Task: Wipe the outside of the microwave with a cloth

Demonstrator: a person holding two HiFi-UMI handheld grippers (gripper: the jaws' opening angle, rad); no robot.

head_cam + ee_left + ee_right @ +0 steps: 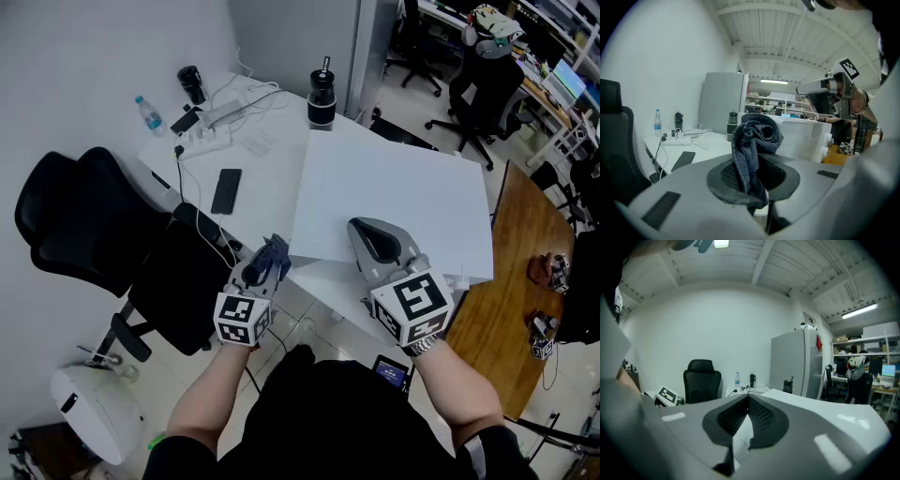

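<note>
The microwave (pixel 394 202) is a large white box on the white desk (pixel 262 187). My left gripper (pixel 272 255) hovers off its front left corner, shut on a bunched dark blue cloth (pixel 275 251). In the left gripper view the cloth (pixel 754 150) stands up out of the jaws of the left gripper (pixel 751 176), with the microwave (pixel 806 138) just beyond. My right gripper (pixel 367 234) is over the microwave's near edge, shut and holding nothing. Its own view shows the right gripper (pixel 747 416) with its pads closed together.
A black office chair (pixel 84 220) stands left of the desk. On the desk lie a phone (pixel 226 190), a power strip (pixel 211 131), a water bottle (pixel 148 114) and a black tumbler (pixel 322 98). A wooden table (pixel 525 281) is on the right.
</note>
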